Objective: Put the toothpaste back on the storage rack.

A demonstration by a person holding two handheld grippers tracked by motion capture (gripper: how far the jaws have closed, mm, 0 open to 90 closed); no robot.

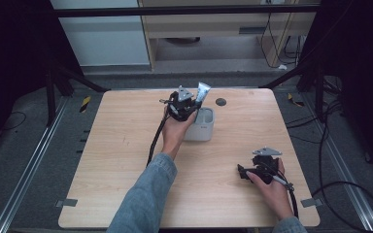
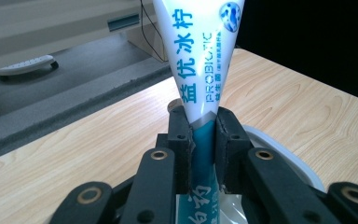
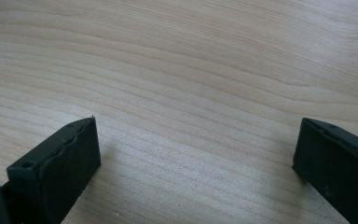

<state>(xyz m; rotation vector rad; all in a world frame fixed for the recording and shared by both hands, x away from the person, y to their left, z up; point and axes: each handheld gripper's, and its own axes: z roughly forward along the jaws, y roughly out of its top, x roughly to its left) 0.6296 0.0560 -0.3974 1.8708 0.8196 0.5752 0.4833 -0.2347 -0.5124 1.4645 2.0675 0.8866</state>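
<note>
Toothpaste tube was clamped between your left gripper's closed jaws, upright over the white cup on the worktop. Insertion step, seemingly; next came lowering, then release. Your right gripper rested wide open, empty.

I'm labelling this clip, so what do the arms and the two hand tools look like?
Both tools, left and right, are black, each topped by a grey three-cornered plate and trailing a black cable. The left tool's links carry brass-coloured rivets. Both forearms wear blue denim sleeves.
</note>
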